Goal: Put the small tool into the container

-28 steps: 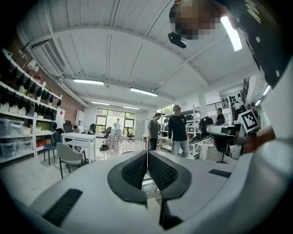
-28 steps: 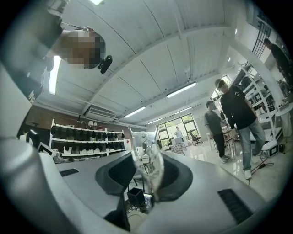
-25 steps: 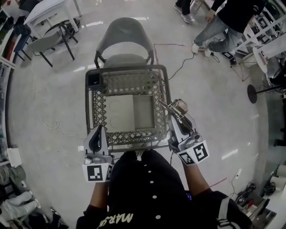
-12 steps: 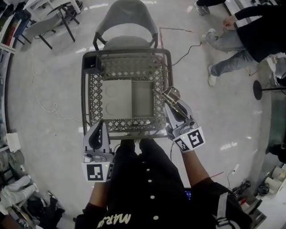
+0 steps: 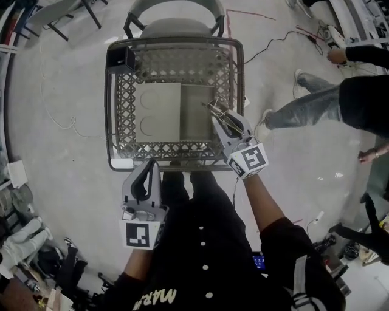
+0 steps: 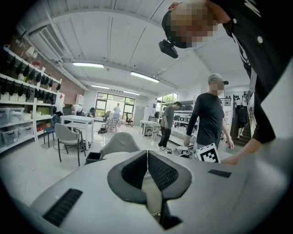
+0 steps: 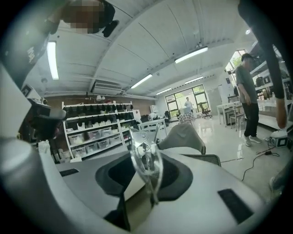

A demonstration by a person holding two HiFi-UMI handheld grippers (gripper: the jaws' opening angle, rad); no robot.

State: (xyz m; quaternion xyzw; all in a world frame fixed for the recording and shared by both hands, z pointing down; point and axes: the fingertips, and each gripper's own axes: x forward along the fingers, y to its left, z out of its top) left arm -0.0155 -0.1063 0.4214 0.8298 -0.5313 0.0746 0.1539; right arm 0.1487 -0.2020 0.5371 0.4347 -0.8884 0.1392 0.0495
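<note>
A grey lattice basket (image 5: 113,103) stands in front of me in the head view. My right gripper (image 5: 220,116) reaches over its right side, shut on a small shiny metal tool (image 5: 213,109) that hangs inside the rim. In the right gripper view the tool (image 7: 145,155) stands upright, pinched between the pads of the right gripper (image 7: 145,171). My left gripper (image 5: 148,169) sits just outside the basket's front rim. In its own view the left gripper (image 6: 146,154) is shut, pads touching, with nothing between them.
A white sheet (image 5: 158,112) lies on the basket floor and a small black box (image 5: 125,58) sits in its far-left corner. A grey chair (image 5: 176,13) stands behind the basket. A person in jeans (image 5: 304,109) and floor cables (image 5: 273,42) are at the right.
My right gripper has carried the tool left, from the basket's right rim to over its inside. The left gripper has stayed by the front rim. The person at right has shifted.
</note>
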